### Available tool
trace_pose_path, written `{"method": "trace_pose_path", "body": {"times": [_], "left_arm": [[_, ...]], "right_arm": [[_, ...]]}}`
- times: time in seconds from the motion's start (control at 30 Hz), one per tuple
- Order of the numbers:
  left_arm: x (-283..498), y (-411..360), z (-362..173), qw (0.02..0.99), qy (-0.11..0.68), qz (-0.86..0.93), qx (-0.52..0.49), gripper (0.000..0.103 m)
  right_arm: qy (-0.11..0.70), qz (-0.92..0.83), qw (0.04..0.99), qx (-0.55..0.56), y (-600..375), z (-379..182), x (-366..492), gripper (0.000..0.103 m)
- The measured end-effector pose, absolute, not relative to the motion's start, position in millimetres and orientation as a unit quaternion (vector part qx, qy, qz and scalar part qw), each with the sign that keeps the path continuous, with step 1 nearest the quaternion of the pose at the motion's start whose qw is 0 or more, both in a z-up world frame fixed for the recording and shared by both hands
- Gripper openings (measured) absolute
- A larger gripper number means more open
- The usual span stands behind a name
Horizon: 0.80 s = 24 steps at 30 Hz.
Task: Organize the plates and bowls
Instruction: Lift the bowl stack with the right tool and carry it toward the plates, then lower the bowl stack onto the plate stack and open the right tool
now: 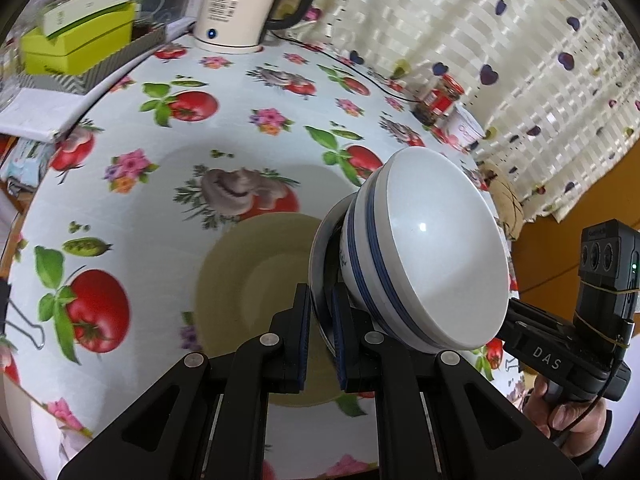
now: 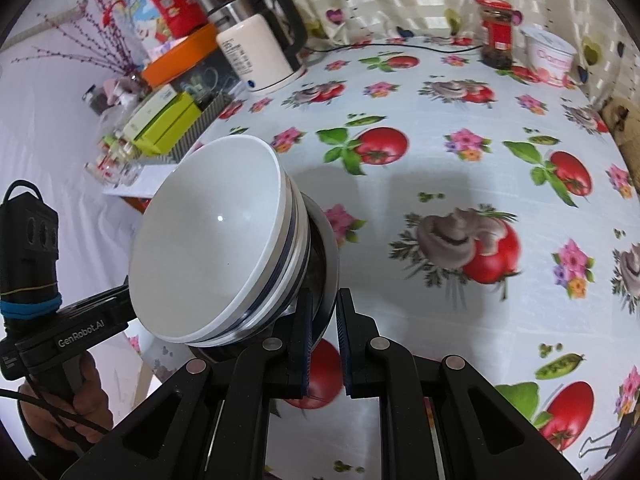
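Observation:
Nested white bowls with blue bands [image 1: 432, 248] [image 2: 208, 240] sit tilted in a steel dish [image 1: 319, 248] [image 2: 331, 256], held up over the table. My left gripper [image 1: 320, 304] is shut on the dish's rim at one side. My right gripper [image 2: 325, 304] is shut on the rim at the opposite side. A beige plate [image 1: 240, 280] lies on the tomato-print tablecloth [image 1: 160, 168] directly below the left gripper. In each view the other gripper's handle [image 1: 560, 356] [image 2: 80, 332] shows beyond the bowls, held by a hand, with its fingertips hidden behind the stack.
A white kettle [image 1: 236, 4] [image 2: 260, 56] stands at the back. Green boxes [image 1: 76, 44] [image 2: 168, 120] crowd the left back corner. A red-lidded jar [image 2: 498, 36] and a white tub [image 2: 550, 56] stand by the curtain. A binder clip [image 1: 24, 328] lies near the table's edge.

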State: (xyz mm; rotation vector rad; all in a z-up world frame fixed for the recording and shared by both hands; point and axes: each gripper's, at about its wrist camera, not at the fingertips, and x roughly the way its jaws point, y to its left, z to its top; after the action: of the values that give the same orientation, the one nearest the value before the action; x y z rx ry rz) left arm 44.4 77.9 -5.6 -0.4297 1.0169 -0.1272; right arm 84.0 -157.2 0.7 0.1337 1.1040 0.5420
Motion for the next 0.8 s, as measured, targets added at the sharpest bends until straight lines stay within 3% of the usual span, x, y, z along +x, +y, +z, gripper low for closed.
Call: {"method": "trace_pose_path", "body": {"times": [0.8], "left_arm": [[36, 115, -30, 0.836, 0.497, -0.033, -0.228, 0.01]], "right_arm": [[0.54, 0.279, 0.794, 0.01, -97, -21, 91, 0.015]]}}
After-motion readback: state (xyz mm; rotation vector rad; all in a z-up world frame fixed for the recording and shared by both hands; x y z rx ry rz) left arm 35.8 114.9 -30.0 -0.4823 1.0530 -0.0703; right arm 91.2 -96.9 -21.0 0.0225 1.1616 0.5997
